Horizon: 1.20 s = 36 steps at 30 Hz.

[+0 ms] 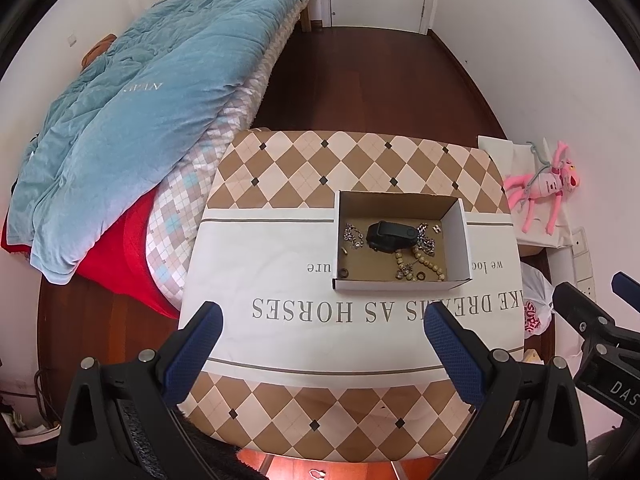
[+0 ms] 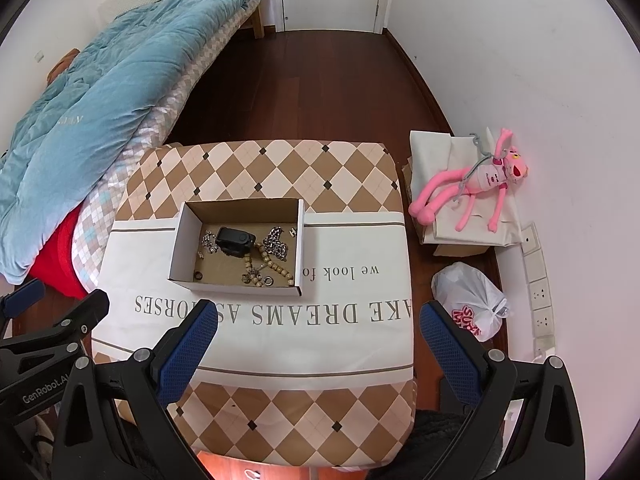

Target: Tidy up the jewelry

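An open cardboard box [image 1: 456,236] [image 2: 182,240] sits on a cloth-covered table [image 1: 280,336] [image 2: 352,344]. Inside lie a black watch-like band [image 1: 390,234] [image 2: 235,240], silver chains [image 1: 426,238] [image 2: 276,242], a wooden bead bracelet [image 1: 428,264] [image 2: 276,266], small rings [image 1: 344,273] [image 2: 198,276] and other small pieces. My left gripper [image 1: 324,320] is open and empty, held above the table's near part, short of the box. My right gripper [image 2: 318,320] is open and empty, also short of the box, to its right.
A bed with a blue quilt [image 1: 132,120] [image 2: 88,112] stands left of the table. A pink plush toy [image 2: 480,184] lies on a covered box at the right wall, with a white plastic bag [image 2: 468,300] on the wooden floor.
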### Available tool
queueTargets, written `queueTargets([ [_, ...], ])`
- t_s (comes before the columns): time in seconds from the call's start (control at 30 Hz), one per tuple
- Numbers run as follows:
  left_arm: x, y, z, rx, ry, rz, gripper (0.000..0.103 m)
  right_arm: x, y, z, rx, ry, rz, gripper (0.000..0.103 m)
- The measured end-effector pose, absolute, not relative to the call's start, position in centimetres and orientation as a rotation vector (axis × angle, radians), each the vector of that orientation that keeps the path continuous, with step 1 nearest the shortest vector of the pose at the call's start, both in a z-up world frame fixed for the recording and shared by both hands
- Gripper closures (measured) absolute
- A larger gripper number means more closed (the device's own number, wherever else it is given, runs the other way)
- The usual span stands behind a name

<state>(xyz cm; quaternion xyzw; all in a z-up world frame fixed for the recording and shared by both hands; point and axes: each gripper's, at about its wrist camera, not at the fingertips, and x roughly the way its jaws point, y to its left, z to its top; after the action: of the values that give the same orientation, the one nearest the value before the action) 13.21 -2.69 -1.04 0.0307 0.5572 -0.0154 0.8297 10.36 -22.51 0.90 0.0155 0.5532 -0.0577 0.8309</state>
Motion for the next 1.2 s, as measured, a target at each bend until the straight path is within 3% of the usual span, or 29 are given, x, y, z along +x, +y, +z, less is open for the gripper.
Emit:
queueTargets([
  [1.2, 13.03, -2.20, -0.40, 0.052, 1.162, -0.017, 0.000, 10.28, -22.27, 0.70, 0.014, 1.194, -0.103, 0.001],
])
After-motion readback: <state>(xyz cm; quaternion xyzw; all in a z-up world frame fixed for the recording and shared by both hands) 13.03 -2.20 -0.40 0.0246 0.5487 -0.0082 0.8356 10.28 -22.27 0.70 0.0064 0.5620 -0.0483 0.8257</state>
